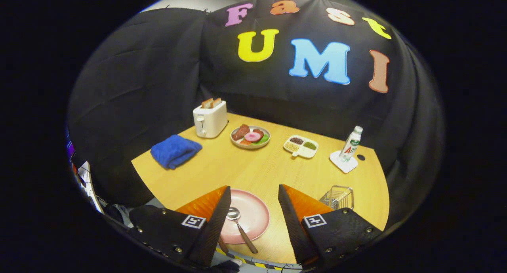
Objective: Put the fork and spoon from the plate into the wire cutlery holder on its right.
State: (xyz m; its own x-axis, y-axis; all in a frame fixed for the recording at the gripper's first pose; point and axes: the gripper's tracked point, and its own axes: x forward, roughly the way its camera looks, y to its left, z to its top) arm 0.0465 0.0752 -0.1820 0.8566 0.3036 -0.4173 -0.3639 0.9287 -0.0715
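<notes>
A pink plate (253, 213) lies on the wooden table near its front edge, between my two fingers. On it rests a spoon (239, 223) with a metal bowl and a dark brown handle pointing toward me. Another brown handle end shows by the left finger, largely hidden, so I cannot tell if it is the fork. The wire cutlery holder (338, 197) stands to the plate's right, just beyond my right finger. My gripper (253, 203) hovers above the plate, open, with nothing held.
Farther back stand a white toaster (210, 119) with toast, a folded blue towel (175, 151), a plate of food (250, 136), a white divided dish (301, 146) and a bottle (351, 144) on a white coaster. Bare table lies between them and the plate.
</notes>
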